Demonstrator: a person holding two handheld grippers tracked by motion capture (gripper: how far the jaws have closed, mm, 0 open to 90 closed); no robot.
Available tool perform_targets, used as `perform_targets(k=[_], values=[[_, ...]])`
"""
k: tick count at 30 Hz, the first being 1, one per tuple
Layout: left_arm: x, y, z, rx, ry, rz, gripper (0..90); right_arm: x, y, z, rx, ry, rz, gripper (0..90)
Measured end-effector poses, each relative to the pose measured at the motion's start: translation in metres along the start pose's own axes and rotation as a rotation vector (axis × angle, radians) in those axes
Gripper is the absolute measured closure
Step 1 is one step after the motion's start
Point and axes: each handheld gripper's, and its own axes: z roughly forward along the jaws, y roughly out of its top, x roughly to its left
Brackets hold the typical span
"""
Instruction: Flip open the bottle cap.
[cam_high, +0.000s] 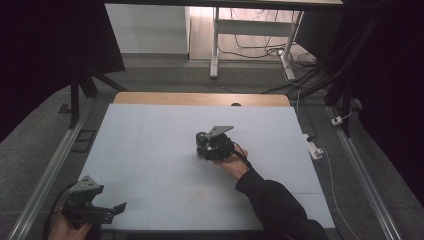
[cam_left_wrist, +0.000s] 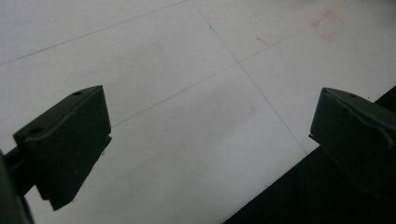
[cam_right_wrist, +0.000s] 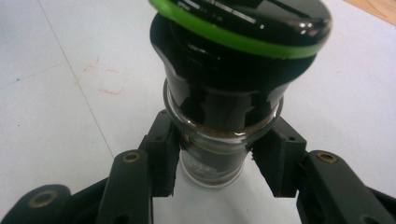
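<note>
The right gripper (cam_right_wrist: 215, 163) clamps a green-ringed grinder jar (cam_right_wrist: 224, 93); its label is unreadable.

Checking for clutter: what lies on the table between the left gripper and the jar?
Nothing: in the high view, bare white table separates the left gripper from the jar.

High view looks down on the table (cam_high: 150, 150); both gripper views skim it closely.

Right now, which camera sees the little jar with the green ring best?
The right gripper view: the jar sits close up between the right gripper's black fingers, showing glass, black cap and green ring. The high view shows it as a small dark shape.
</note>
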Motion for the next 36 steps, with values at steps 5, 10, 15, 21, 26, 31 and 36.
perform_targets(k=[5, 10, 15, 21, 26, 31, 36], values=[[-0.001, 0.004, 0.0, -0.033, -0.01, 0.018, 0.0, 0.0, 0.0, 0.0, 0.002, 0.001, -0.002, 52.8], [-0.001, 0.007, 0.002, -0.04, -0.029, 0.032, 0.0, -0.001, 0.0, 0.0, 0.003, 0.003, -0.003, 52.8], [0.0, 0.012, 0.004, -0.059, -0.049, 0.05, 0.0, -0.001, 0.001, 0.0, 0.008, 0.004, -0.003, 52.8], [0.0, 0.019, 0.01, -0.081, -0.092, 0.07, 0.0, -0.001, 0.001, 0.0, 0.009, 0.007, -0.004, 52.8], [-0.001, 0.027, 0.017, -0.104, -0.122, 0.083, 0.0, -0.001, 0.001, 0.0, 0.01, 0.009, -0.006, 52.7], [-0.005, 0.038, 0.026, -0.114, -0.146, 0.116, 0.0, -0.002, 0.0, 0.0, 0.008, 0.014, -0.006, 52.7], [-0.007, 0.055, 0.037, -0.15, -0.161, 0.142, 0.0, -0.002, 0.001, 0.0, 0.008, 0.015, -0.005, 52.8]])
